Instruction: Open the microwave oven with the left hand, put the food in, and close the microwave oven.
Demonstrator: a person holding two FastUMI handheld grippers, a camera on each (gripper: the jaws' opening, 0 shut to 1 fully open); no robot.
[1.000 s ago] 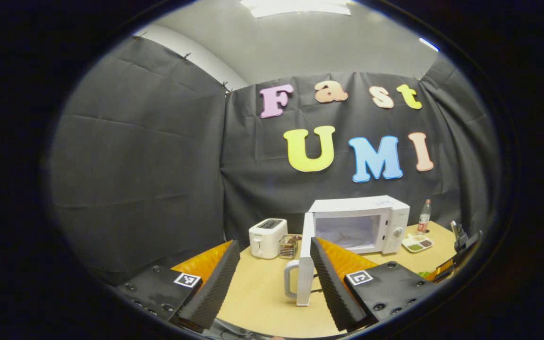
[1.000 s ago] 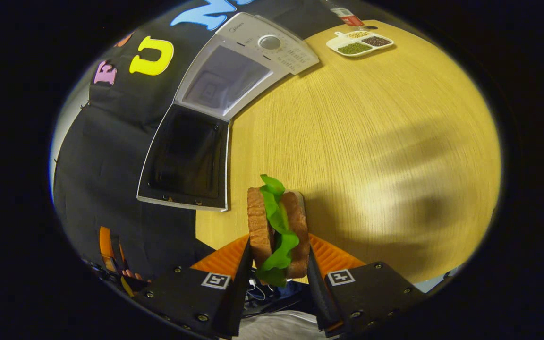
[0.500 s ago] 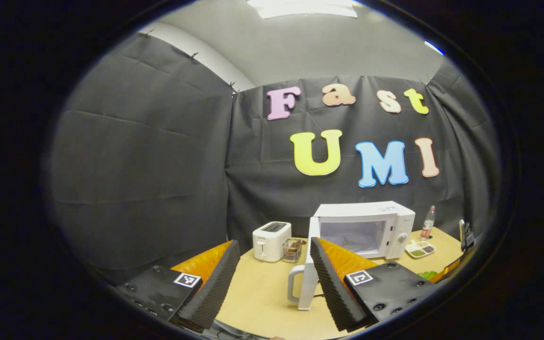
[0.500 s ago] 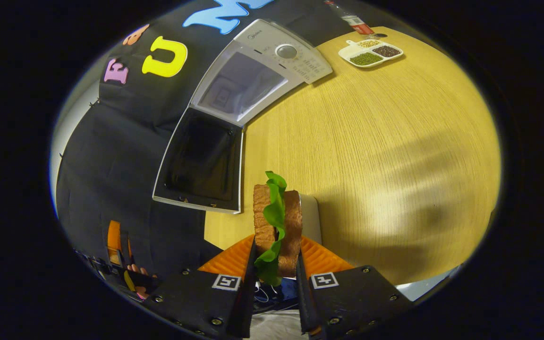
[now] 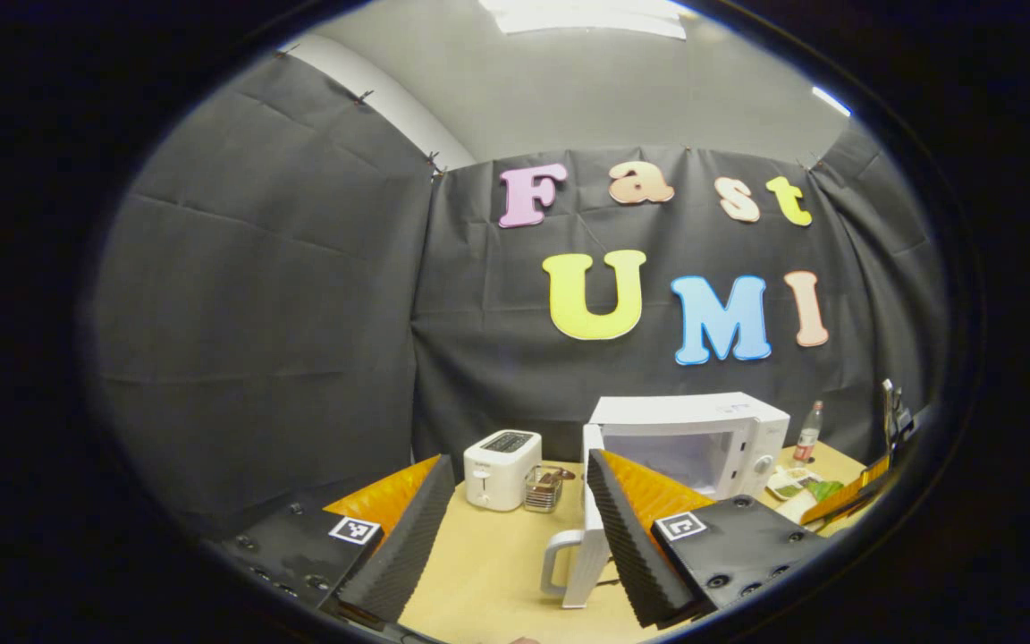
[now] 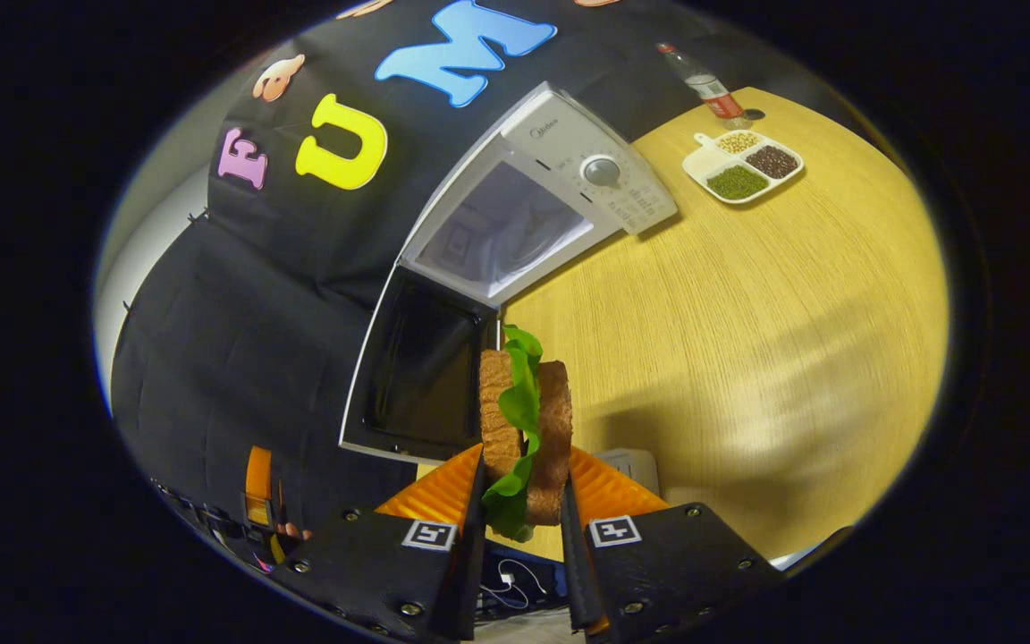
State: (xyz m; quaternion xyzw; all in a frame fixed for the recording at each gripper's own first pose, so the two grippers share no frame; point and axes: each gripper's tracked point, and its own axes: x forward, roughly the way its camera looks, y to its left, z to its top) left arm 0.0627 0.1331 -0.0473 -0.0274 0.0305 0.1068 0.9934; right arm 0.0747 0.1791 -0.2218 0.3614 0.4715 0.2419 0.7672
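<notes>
Right gripper [image 6: 519,537] clamps the sandwich [image 6: 524,429] before the open microwave [image 6: 515,224]; left gripper [image 5: 515,537] apparently spread, empty.

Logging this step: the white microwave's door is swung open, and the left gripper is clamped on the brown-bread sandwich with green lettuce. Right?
One slip: the right gripper, not the left, is clamped on the brown-bread sandwich with green lettuce, as the right gripper view shows. The left gripper is open and holds nothing. The white microwave's door is indeed swung open.
</notes>
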